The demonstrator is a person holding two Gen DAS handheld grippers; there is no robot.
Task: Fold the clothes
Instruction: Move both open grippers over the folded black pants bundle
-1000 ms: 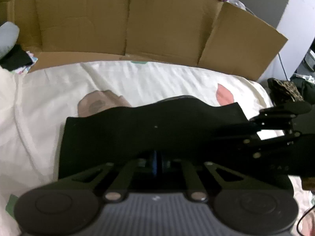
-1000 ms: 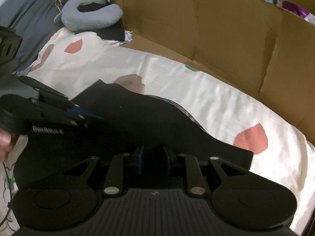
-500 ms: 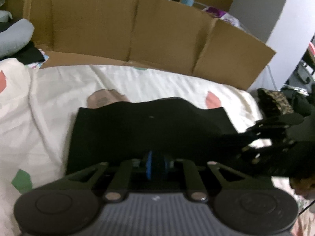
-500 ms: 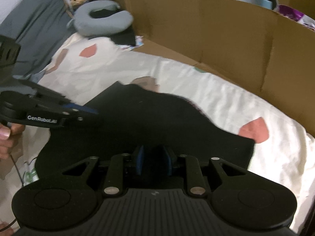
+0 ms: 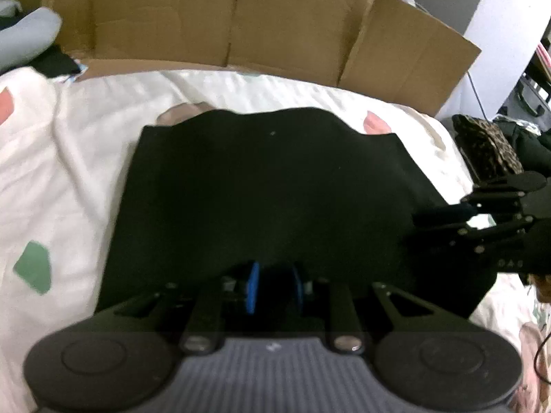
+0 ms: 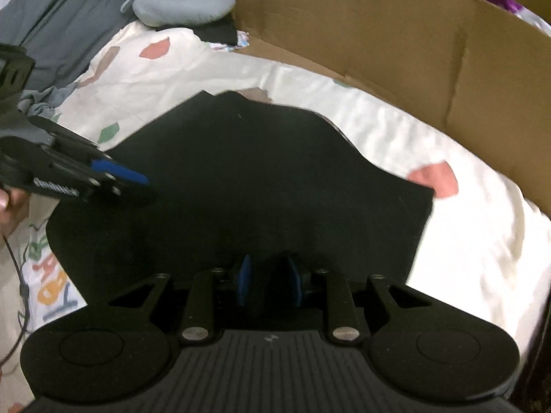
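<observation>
A black garment [image 5: 275, 189] lies folded flat on the white patterned bed sheet [image 5: 69, 172]. My left gripper [image 5: 275, 285] hovers at its near edge, blue pads apart with only a dark gap between them. In the right wrist view the same garment [image 6: 258, 179] spreads ahead, and my right gripper [image 6: 270, 282] sits at its near edge with pads parted too. No pad visibly presses cloth. The left gripper [image 6: 131, 179] shows from the side over the garment's left edge. The right gripper [image 5: 430, 220] shows at the garment's right edge.
A folded cardboard wall [image 5: 275, 17] stands along the bed's far side. A grey neck pillow [image 6: 179, 3] and a dark cloth lie at the far left corner. A leopard-print item [image 5: 489, 148] sits off the bed's right side. A person's hand [image 6: 10, 203] holds the left gripper.
Both grippers have drawn back toward the garment's near edge, so more of it shows. The left gripper's pads, together a second ago, now stand apart. The garment lies flatter.
</observation>
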